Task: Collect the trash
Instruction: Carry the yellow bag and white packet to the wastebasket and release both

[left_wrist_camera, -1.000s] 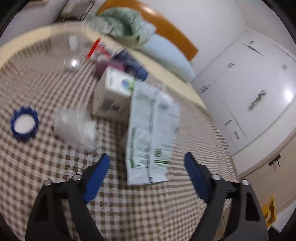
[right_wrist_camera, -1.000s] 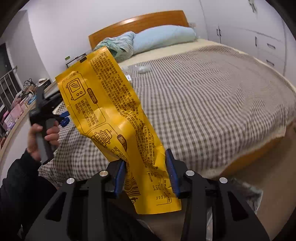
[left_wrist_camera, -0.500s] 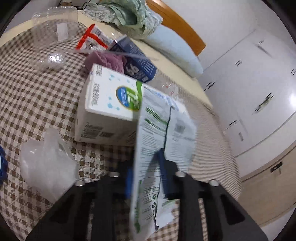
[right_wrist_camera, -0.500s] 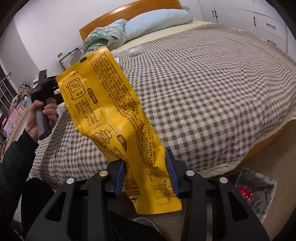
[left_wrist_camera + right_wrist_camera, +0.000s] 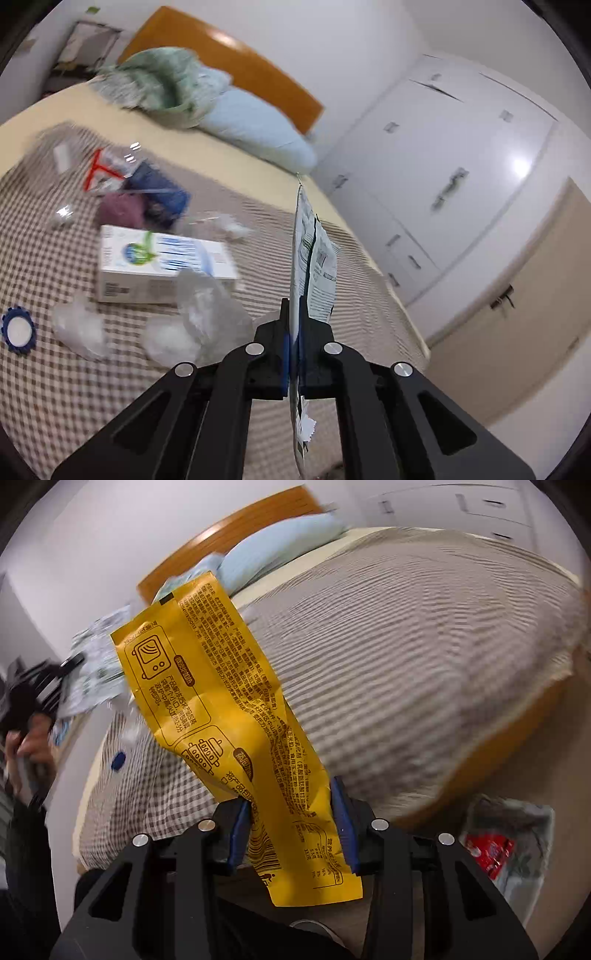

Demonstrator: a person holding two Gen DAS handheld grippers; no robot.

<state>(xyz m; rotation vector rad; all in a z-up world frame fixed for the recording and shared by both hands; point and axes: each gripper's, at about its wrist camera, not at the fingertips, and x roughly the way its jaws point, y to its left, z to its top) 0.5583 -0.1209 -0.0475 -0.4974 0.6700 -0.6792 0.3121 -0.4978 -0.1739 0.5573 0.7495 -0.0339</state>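
Checkered bedspread (image 5: 74, 387) is carrying the white carton (image 5: 162, 266). Right gripper (image 5: 291, 834) is clamping the yellow wrapper (image 5: 236, 716) (upright). Left gripper (image 5: 293, 350), open a second ago, is now pinching the white-green wrapper (image 5: 314, 258) off the bed.

A white and green wrapper (image 5: 312, 258) stands upright on its edge, lifted above the bed. A long yellow wrapper (image 5: 236, 738) with brown print is held tilted, creased. Some clear plastic pieces (image 5: 207, 314), perhaps bags, lie on the checkered cover.
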